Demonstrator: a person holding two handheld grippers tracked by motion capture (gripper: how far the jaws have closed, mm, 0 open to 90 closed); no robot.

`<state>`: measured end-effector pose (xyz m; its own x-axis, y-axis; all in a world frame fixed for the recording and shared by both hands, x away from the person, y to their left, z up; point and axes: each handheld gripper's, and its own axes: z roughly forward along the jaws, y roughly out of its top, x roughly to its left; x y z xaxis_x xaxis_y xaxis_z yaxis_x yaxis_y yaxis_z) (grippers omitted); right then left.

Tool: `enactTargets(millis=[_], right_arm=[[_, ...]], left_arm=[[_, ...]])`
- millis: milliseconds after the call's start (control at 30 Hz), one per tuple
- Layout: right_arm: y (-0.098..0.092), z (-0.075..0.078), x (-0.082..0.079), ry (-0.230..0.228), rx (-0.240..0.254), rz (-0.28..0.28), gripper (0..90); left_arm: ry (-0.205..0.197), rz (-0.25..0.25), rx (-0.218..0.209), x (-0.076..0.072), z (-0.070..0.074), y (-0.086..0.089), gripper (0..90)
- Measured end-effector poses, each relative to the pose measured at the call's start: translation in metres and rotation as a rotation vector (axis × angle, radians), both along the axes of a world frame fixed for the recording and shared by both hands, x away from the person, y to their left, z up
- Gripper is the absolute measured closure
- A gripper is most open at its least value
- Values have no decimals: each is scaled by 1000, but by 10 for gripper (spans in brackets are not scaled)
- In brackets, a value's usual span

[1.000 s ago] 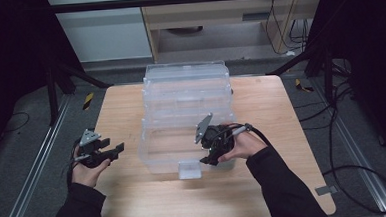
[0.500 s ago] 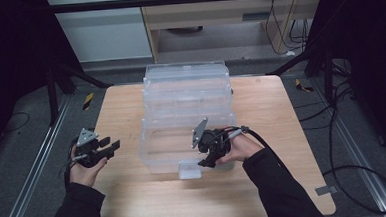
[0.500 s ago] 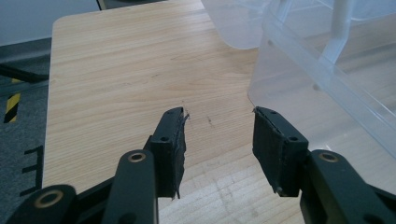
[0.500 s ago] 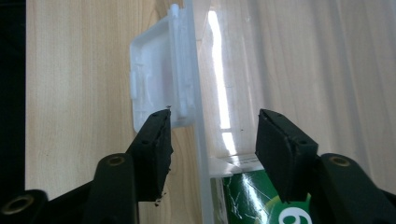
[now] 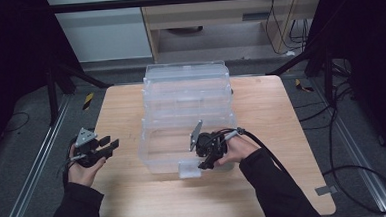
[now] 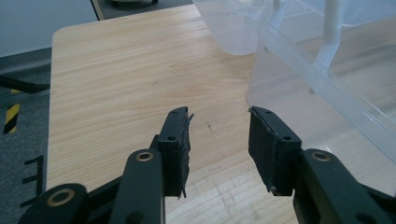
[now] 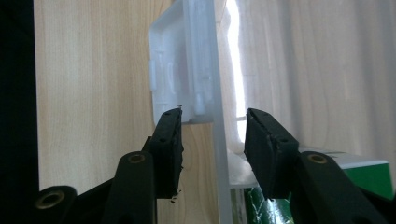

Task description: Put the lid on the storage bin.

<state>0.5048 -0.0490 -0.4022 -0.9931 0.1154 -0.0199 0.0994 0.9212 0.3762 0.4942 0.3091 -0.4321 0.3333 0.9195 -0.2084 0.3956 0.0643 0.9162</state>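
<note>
Wooden table (image 5: 136,201), yellow-black floor tape (image 5: 87,100)

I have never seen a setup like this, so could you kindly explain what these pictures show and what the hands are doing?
No robot here: a person holds a pair of hand-held tongs in each hand at a wooden table. The high view looks down from above; the other two pictures come from small cameras riding on each pair of tongs, looking along their black jaws.

On the table stand clear plastic bins, one behind another.

The left tongs hover over bare wood beside the nearest bin; their jaws have just been closing, with nothing between them.

The right tongs reach over that bin's front wall by its white latch. Their jaws have just been closing too; the wall stands between them, but the pads do not yet press on it. Something green shows inside; I cannot tell what.
</note>
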Motion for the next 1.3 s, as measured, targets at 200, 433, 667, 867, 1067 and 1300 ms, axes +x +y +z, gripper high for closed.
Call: enactTargets(millis=[200,433,667,867,1067,1300], right_arm=[[3,1,2,18,-29,4,581],[10,2,3,51,-68,23,666],[10,2,3,65,-74,12,668],[10,1,2,56,-73,14,669],[10,2,1,55,-81,15,670],[10,2,1,48,-84,20,669]], left_arm=[[-23,14,-31,1,2,-3,554],[-18,-10,-36,1,3,-2,502],[-40,-19,-51,0,11,-4,447],[-52,-40,-64,2,21,-8,407],[-66,-87,-99,2,33,-10,386],[-91,-143,-102,9,46,-20,366]])
